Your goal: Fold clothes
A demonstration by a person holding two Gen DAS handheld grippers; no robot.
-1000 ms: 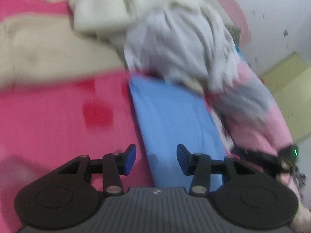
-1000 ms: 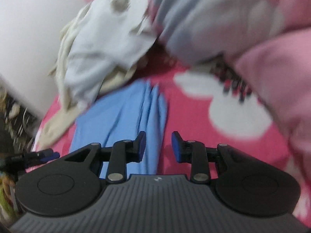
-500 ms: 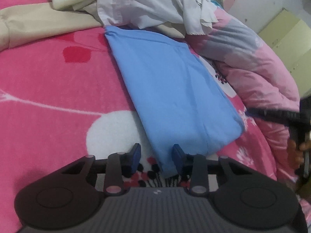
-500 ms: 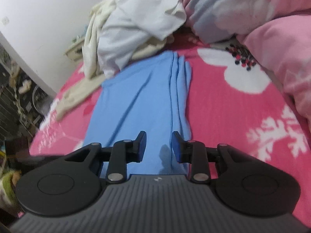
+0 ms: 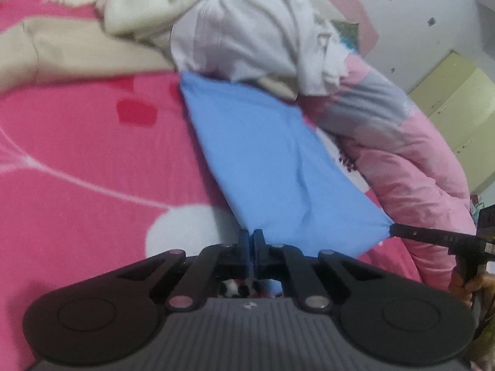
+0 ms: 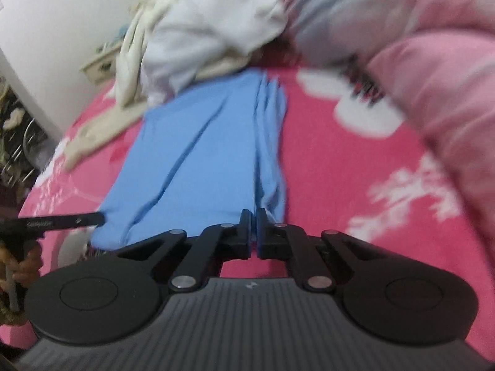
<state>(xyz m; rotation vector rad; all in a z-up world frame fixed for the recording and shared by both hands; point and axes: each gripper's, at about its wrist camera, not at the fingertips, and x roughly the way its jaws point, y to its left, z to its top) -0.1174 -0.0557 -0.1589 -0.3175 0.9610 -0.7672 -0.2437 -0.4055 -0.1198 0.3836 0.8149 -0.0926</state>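
Blue garment (image 5: 272, 167), long axis running away from us on the bed (image 5: 77, 160); we hold its near corners, left claw (image 5: 251, 241) and right claw (image 6: 253, 221) each clamped on one.

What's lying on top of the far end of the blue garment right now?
A white garment from the clothes pile overlaps the far edge of the blue garment, with a cream one heaped behind. How far the blue cloth runs beneath is hidden. Both grippers clamp its near corners.
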